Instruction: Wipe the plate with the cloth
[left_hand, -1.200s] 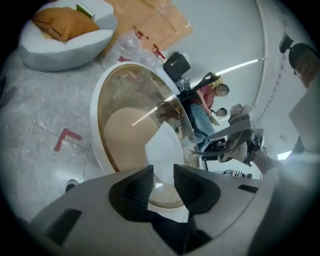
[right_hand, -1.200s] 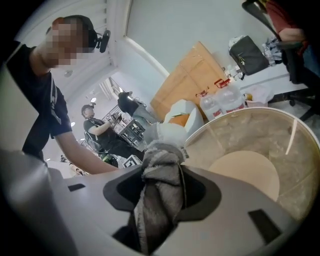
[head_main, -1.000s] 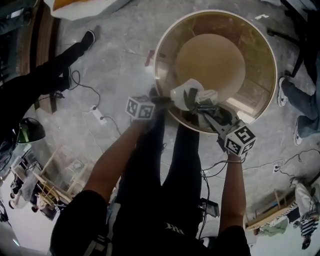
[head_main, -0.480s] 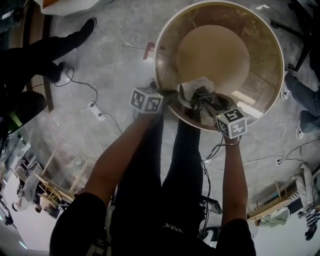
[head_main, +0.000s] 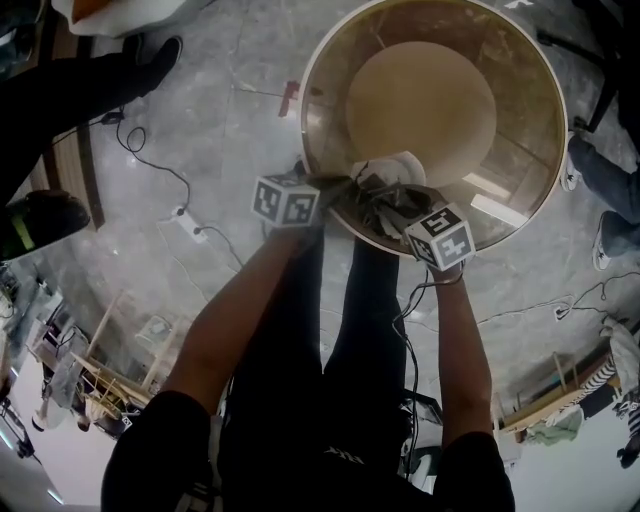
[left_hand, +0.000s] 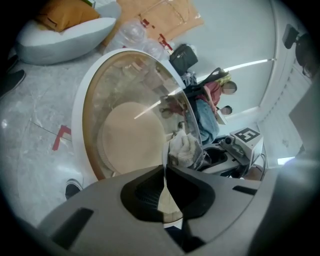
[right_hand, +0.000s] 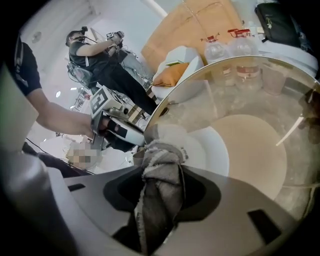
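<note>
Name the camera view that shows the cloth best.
The right gripper view: the cloth sits large and centred, clamped in the right tool, against the plate. The head view shows only a small grey bunch; the left gripper view shows a bundle beside the plate's edge.

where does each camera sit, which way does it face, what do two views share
Head view: on the person's head, facing steeply down at the plate and round table; both forearms, legs show.
Left gripper view: on the left gripper, along jaws shut on the plate's rim.
Right gripper view: on the right gripper, along jaws shut on the cloth.
Shared: each gripper view shows the plate and the other gripper.
</note>
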